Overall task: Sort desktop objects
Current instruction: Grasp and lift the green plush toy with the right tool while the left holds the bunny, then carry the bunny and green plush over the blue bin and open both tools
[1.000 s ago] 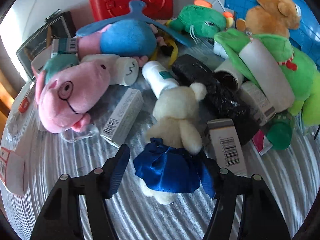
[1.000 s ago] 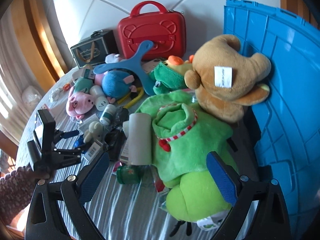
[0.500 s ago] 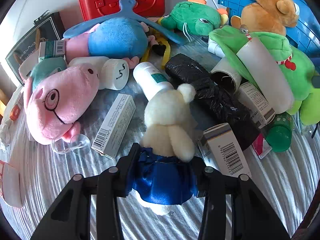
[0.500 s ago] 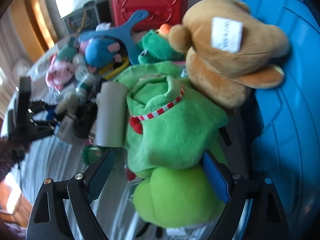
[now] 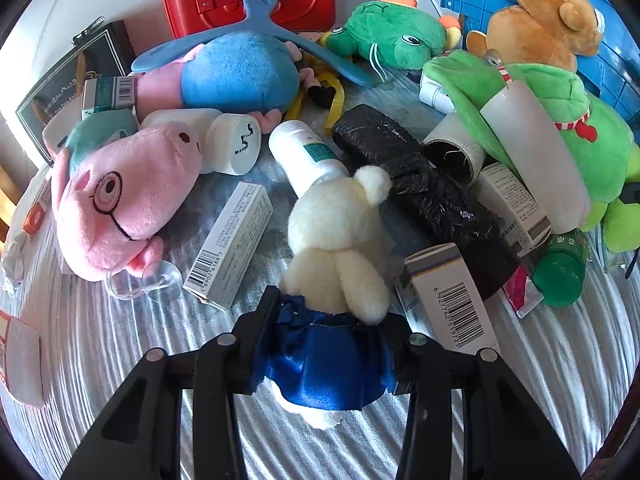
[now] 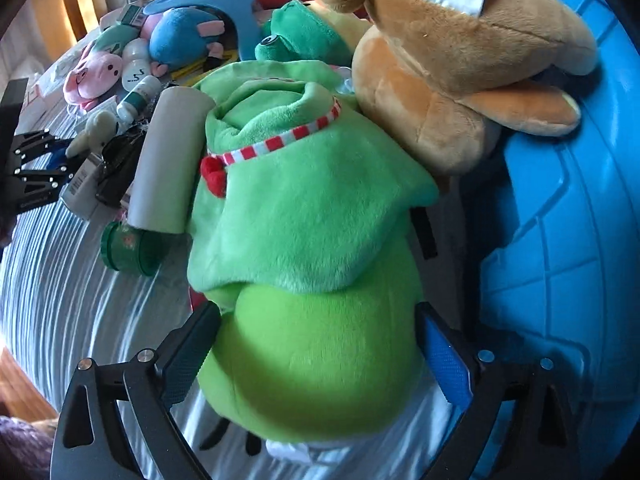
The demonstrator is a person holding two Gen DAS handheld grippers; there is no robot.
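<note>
- My left fingers (image 5: 328, 344) have closed on the white bear (image 5: 336, 240), squeezing its blue skirt. A second ago they were wide open.
- My right fingers (image 6: 316, 356) have moved in around the green frog (image 6: 304, 280). They touch its sides, but I cannot tell if they grip.
- Both toys lie on the desk (image 5: 120, 360).
- I think lifting comes next.
- A box (image 5: 448, 300) and black bag (image 5: 432, 200) crowd the bear. The brown bear (image 6: 460, 60) leans on the frog, beside the blue bin (image 6: 560, 240).

Left gripper (image 5: 330, 336) jaws clamped; right gripper (image 6: 316, 354) jaws spread.
</note>
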